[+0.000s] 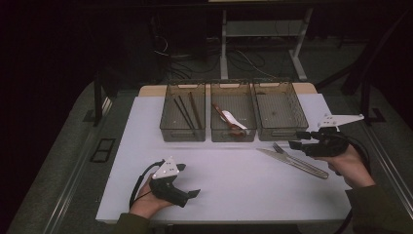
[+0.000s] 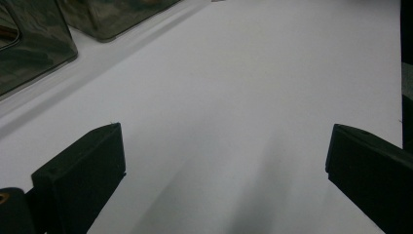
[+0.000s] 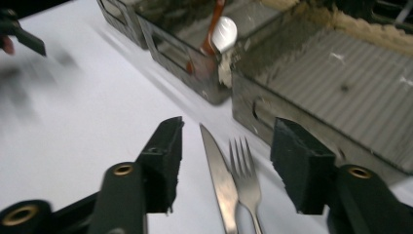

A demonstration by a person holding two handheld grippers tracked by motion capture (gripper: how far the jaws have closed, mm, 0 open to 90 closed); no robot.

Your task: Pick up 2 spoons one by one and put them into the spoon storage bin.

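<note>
Right gripper [image 3: 224, 161], jaws apart, hovers low over a knife [image 3: 219, 180] and a fork [image 3: 246, 180] that lie side by side between the jaws without touching them. In the high view the pair rests on the white table [image 1: 234, 185] at the right, just near of the empty right-hand bin [image 1: 280, 109] and beside the right gripper [image 1: 297, 140]. The middle bin [image 1: 233, 117] holds spoons, the left bin [image 1: 184, 114] dark chopsticks. Left gripper [image 1: 192, 180], jaws wide apart and holding nothing, rests at the near left of the table.
</note>
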